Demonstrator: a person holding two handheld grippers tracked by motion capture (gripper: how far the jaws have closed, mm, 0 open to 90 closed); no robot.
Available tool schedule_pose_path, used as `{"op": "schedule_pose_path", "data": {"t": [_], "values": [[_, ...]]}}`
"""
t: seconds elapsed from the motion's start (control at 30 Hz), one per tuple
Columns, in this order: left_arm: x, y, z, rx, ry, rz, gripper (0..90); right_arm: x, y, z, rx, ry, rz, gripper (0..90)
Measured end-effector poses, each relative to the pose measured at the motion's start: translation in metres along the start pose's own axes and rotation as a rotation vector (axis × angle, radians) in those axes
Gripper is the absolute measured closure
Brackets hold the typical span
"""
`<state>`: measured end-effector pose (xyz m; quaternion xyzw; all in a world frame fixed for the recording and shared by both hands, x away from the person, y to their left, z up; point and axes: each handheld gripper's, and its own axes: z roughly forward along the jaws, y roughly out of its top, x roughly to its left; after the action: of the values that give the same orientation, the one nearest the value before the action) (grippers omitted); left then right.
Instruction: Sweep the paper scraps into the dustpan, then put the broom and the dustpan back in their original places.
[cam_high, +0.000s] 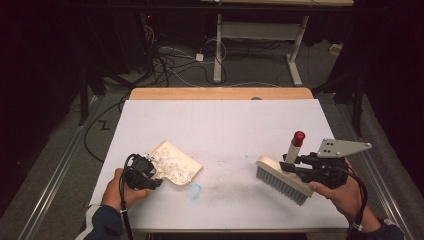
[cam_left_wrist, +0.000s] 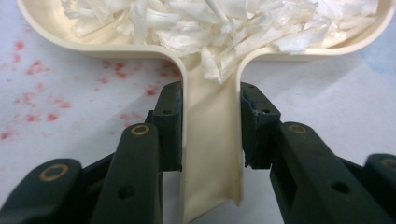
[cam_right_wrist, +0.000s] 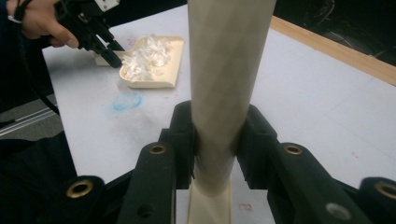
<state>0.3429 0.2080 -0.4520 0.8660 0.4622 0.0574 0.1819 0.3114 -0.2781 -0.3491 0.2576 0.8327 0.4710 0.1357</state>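
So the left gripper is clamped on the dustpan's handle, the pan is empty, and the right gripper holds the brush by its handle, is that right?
Not quite: the dustpan is not empty. The left gripper view shows white shredded scraps heaped in it. The rest stands: the left gripper clamps the pan's handle, and the right gripper holds the brush by its handle.

The left hand (cam_high: 120, 192) comes in at the near left corner of the table (cam_high: 225, 120), its sleeve at the table's near edge. It holds the left gripper (cam_high: 150, 176) low over the table, jaws pointing away from the person and clamped on a handle. The right hand (cam_high: 342, 192) sits near the table's near right corner. The right gripper (cam_high: 295, 167) points toward the table's middle, jaws closed around an upright handle.
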Motion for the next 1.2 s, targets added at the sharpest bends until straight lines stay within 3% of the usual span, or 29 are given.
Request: {"op": "schedule_pose_path", "data": {"t": [0.17,0.37,0.47,0.57,0.63,0.93,1.1,1.2], "values": [[0.004,-0.001,0.0,-0.017,-0.008,-0.039,62.3,0.0,-0.002,-0.001,0.032,0.01,0.001,70.9],[0.01,-0.004,0.0,-0.044,0.014,-0.13,62.3,-0.002,-0.003,-0.005,0.058,0.034,-0.009,70.9],[0.012,-0.004,0.0,-0.054,0.02,-0.156,62.2,-0.005,-0.004,-0.007,0.075,0.043,-0.009,70.9],[0.015,-0.003,0.0,-0.073,0.047,-0.19,62.2,-0.009,-0.005,-0.01,0.072,0.018,0.0,70.9],[0.017,-0.004,0.001,-0.079,0.042,-0.206,62.3,-0.01,-0.004,-0.014,0.065,0.023,0.004,71.0],[0.02,-0.004,0.001,-0.091,0.035,-0.232,62.0,-0.015,-0.002,-0.019,0.075,0.053,0.013,71.1],[0.021,-0.004,0.001,-0.106,0.035,-0.256,61.8,-0.017,-0.002,-0.015,0.137,0.074,-0.006,71.1],[0.021,-0.003,0.002,-0.114,0.042,-0.271,61.5,-0.023,-0.003,-0.016,0.152,0.093,0.008,71.0]]}}
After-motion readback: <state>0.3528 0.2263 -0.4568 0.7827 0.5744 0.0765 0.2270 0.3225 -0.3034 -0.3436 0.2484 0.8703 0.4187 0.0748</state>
